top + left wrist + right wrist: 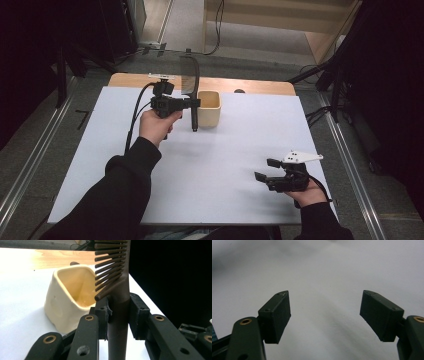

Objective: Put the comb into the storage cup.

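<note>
Your left gripper is up at the far side of the table. Its jaws are pinching a dark comb. The comb stands straight up and down. The jaws squeeze it on the handle, just under the teeth. In the left gripper view you can see the comb caught between the two black pads, one on each side of the handle. The teeth stick out to the side, toward the cup, and the bottom tip of the handle hangs close above the table.

Just beside the comb stands a cream cup. It has a square mouth and soft, bumpy sides. It sits upright on the white sheet that covers the table. In the left gripper view the cup is right behind the jaws, and the comb's teeth reach across in front of its open top. You cannot tell if the comb touches the cup.

Your right gripper is well away from all this, at the near right part of the table. Its jaws are spread wide and hold nothing. In the right gripper view the right gripper looks down on bare white table between its two pads.
</note>
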`<move>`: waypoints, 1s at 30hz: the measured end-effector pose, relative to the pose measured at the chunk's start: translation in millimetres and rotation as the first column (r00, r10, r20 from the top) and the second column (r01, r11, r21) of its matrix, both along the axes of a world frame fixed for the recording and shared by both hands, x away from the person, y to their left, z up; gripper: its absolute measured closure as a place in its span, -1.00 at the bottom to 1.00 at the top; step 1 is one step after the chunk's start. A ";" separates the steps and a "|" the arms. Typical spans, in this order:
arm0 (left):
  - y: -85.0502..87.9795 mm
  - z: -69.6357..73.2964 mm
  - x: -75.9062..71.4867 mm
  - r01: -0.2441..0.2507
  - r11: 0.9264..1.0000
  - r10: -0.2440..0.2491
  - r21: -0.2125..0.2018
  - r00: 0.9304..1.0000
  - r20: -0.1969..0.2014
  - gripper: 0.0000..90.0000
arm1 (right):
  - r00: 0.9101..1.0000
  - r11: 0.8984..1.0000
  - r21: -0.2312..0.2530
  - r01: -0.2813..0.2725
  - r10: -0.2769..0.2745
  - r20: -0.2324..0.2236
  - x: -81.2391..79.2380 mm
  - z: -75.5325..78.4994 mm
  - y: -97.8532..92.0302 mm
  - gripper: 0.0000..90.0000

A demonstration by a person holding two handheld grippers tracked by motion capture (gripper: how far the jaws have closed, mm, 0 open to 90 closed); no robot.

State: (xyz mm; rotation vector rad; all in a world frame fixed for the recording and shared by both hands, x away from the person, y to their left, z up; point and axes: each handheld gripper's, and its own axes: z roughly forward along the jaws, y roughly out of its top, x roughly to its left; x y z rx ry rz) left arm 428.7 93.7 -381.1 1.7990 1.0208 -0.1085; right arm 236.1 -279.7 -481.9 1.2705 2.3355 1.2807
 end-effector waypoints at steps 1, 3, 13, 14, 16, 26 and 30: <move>-0.3 1.4 1.5 -0.001 1.000 0.001 -0.004 1.000 0.000 0.61 | 1.000 1.000 0.000 0.000 0.000 0.001 0.1 0.0 -0.1 -0.49; -1.5 4.7 3.8 0.001 1.000 -0.001 -0.012 1.000 -0.006 0.61 | 1.000 1.000 0.001 -0.001 0.001 0.002 0.0 0.2 -0.1 -0.49; -6.2 20.8 16.4 -0.002 1.000 0.001 0.005 1.000 0.007 0.61 | 1.000 1.000 0.003 -0.011 0.011 0.003 -0.2 0.5 0.6 -0.49; -6.9 21.4 18.0 -0.002 1.000 0.002 0.002 1.000 0.009 0.61 | 1.000 1.000 0.003 -0.011 0.011 0.003 -0.2 0.5 0.6 -0.49; -8.5 22.7 20.9 -0.006 1.000 0.006 0.005 1.000 0.010 0.61 | 1.000 1.000 0.002 -0.010 0.010 0.002 -0.3 0.6 0.7 -0.49; -16.7 26.4 34.3 -0.023 1.000 0.022 0.019 1.000 0.020 0.61 | 1.000 1.000 0.004 -0.017 0.017 0.007 -0.5 1.1 1.6 -0.49; -21.6 25.9 40.9 -0.030 0.999 0.029 0.039 0.999 0.028 0.61 | 1.000 1.000 0.005 -0.018 0.018 0.007 -0.2 1.3 1.9 -0.49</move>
